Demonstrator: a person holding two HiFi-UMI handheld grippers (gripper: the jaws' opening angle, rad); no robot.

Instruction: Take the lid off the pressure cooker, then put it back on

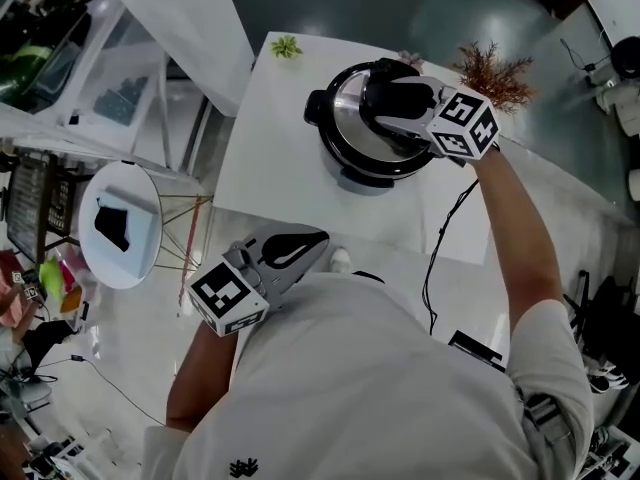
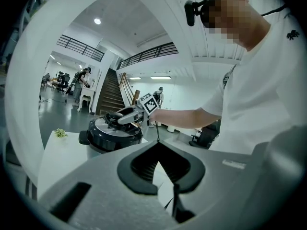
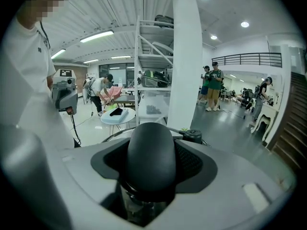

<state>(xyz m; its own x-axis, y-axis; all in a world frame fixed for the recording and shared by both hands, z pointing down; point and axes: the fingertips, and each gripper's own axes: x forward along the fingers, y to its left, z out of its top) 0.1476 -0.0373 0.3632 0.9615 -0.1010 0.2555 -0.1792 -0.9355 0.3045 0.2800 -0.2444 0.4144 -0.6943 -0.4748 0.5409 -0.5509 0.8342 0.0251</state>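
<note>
1. The pressure cooker (image 1: 350,173) was seen toward the far right of the white table (image 1: 270,158). Bare tabletop was left to its left and front. A small green plant (image 1: 286,46) was set at the far left corner, and a black cable (image 1: 445,238) was trailed off the near right edge.
2. A side-on look was given only by the left gripper view, where the lid (image 2: 111,124) was shown seated on the pot.
3. The right gripper (image 1: 390,96) was clamped on the lid handle (image 3: 151,157), pads pressed on both sides. The left gripper (image 1: 315,246) was held off the table's near edge, tips together, nothing between.
</note>
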